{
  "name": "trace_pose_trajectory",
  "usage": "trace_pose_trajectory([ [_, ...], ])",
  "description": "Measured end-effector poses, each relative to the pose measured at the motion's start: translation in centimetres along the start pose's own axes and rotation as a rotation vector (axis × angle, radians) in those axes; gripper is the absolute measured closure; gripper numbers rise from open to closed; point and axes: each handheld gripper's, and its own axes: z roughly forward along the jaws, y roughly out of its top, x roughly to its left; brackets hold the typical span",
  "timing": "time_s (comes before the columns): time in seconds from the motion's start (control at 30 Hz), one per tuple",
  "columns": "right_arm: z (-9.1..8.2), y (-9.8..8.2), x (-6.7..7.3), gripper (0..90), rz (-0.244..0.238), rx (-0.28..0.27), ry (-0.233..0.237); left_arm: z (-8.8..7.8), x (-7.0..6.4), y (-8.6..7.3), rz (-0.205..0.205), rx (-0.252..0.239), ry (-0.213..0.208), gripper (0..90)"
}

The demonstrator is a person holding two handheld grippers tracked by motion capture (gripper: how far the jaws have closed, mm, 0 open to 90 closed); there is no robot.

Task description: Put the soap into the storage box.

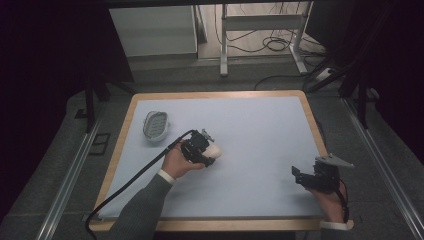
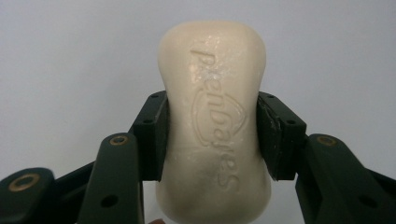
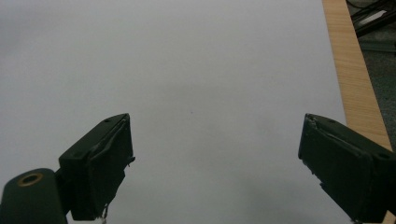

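Observation:
A cream bar of soap (image 2: 215,126) with embossed lettering is clamped by its narrow waist between the pads of my left gripper (image 2: 212,135). From above, that soap (image 1: 216,150) pokes out to the right of the left gripper (image 1: 210,152), a little above the white mat near its middle. A white oval soap dish (image 1: 155,125) with a slotted grey insert lies on the mat at the back left, apart from the gripper. My right gripper (image 1: 300,176) rests at the mat's front right, jaws wide open and nothing between them. Its jaws (image 3: 215,168) frame bare white mat.
The white mat (image 1: 250,130) covers a wooden table whose edge (image 3: 355,74) runs close to the right gripper's right side. The left gripper's black cable (image 1: 130,180) trails across the mat's front left. Beyond the table stand a metal frame (image 1: 260,30) and floor cables.

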Motion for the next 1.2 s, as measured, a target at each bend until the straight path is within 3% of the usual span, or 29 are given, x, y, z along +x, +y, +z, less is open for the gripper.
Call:
trace_pose_trajectory([
  [1.2, 0.0, -0.1, -0.2, 9.9, 0.002, 0.004, 0.0, -2.9, 3.7, -0.8, -0.076, -0.035, 0.039, 49.5],
])
